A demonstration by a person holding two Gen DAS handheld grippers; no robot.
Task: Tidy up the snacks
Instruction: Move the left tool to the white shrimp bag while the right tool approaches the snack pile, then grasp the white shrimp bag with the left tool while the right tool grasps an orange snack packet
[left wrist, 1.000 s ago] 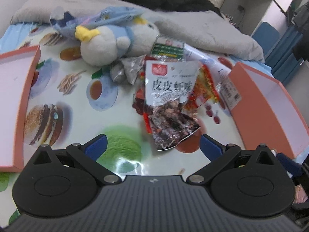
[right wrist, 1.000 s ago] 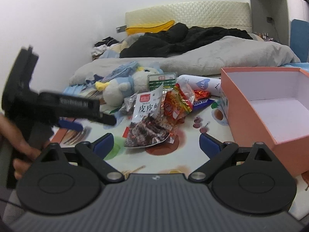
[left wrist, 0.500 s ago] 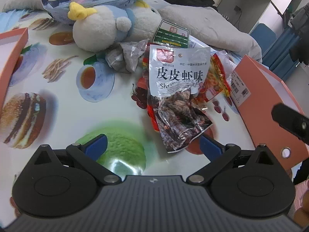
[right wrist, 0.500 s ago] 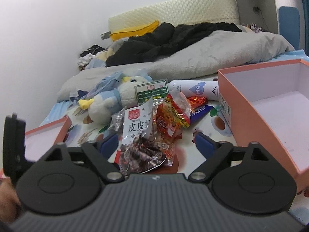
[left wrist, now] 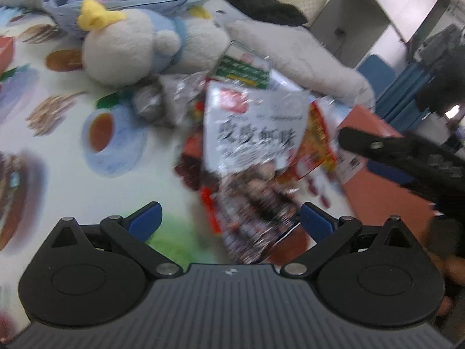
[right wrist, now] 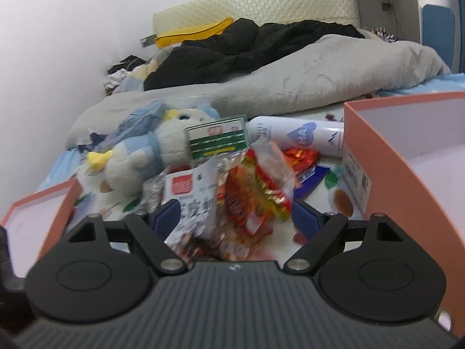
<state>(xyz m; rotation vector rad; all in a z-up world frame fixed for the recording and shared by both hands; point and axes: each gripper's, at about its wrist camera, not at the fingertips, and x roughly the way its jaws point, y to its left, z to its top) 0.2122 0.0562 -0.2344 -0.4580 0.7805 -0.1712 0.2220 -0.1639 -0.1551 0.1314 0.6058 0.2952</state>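
Observation:
A pile of snacks lies on the printed tablecloth [left wrist: 69,174]. On top is a silver-white shrimp snack bag [left wrist: 255,133] [right wrist: 194,197], with a red-yellow bag [right wrist: 255,192] [left wrist: 316,142] beside it and a green-white packet [left wrist: 247,69] [right wrist: 218,142] behind. My left gripper [left wrist: 231,224] is open just short of the shrimp bag's lower end, with nothing gripped. My right gripper [right wrist: 235,216] is open and low over the pile; the bags show between its fingers, and the pads do not press on them. Its black arm [left wrist: 392,151] enters the left wrist view from the right.
An open orange box [right wrist: 407,180] [left wrist: 377,195] stands right of the pile, its lid [right wrist: 43,212] to the left. A plush toy [left wrist: 136,49] [right wrist: 142,157], a white bottle [right wrist: 296,136], a blue wrapper [right wrist: 311,179], a red candy [right wrist: 299,157] and a crumpled silver wrapper [left wrist: 162,99] lie behind. Bedding is beyond.
My left gripper has sunk closer to the shrimp bag. My right gripper has swung over the pile, its jaws a little narrower, and its arm now shows in the left wrist view.

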